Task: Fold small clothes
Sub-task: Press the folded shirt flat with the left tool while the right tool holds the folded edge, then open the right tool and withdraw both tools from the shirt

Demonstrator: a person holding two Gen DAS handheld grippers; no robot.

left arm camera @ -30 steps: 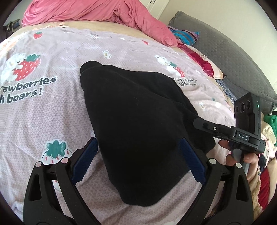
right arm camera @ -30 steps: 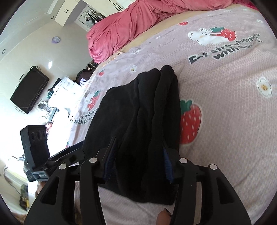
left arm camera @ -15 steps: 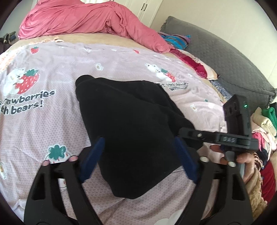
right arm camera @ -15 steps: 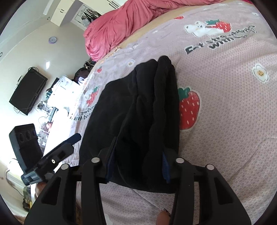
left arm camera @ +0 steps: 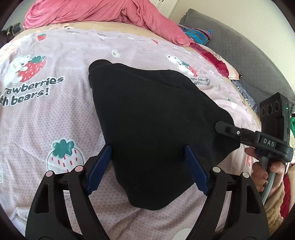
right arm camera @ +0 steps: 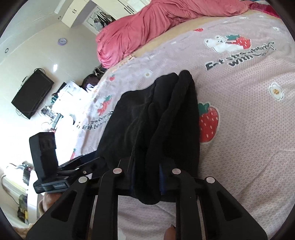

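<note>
A black garment (left arm camera: pixel 153 114) lies in a long, partly folded shape on the pink strawberry-print bedsheet (left arm camera: pixel 46 110). My left gripper (left arm camera: pixel 147 149) straddles its near end with the blue pads wide apart; cloth lies between them and I see no pinch. In the right wrist view the garment (right arm camera: pixel 156 114) runs away from my right gripper (right arm camera: pixel 147 169), whose jaws are closing with a bunched fold of the near edge pressed between the pads. From the left wrist view the right gripper (left arm camera: pixel 226 129) sits at the garment's right edge, held by a hand (left arm camera: pixel 261 171).
A pink quilt (left arm camera: pixel 103 13) is heaped along the far side of the bed. A grey padded headboard (left arm camera: pixel 239 55) and a pile of clothes (left arm camera: pixel 276 212) stand at the right. Beyond the bed's left edge are a wall television (right arm camera: pixel 31 96) and a cluttered desk.
The right gripper's jaws have narrowed onto a fold of the black garment's near edge. The left jaws came in a little around the near end. Both hands stayed about where they were.
</note>
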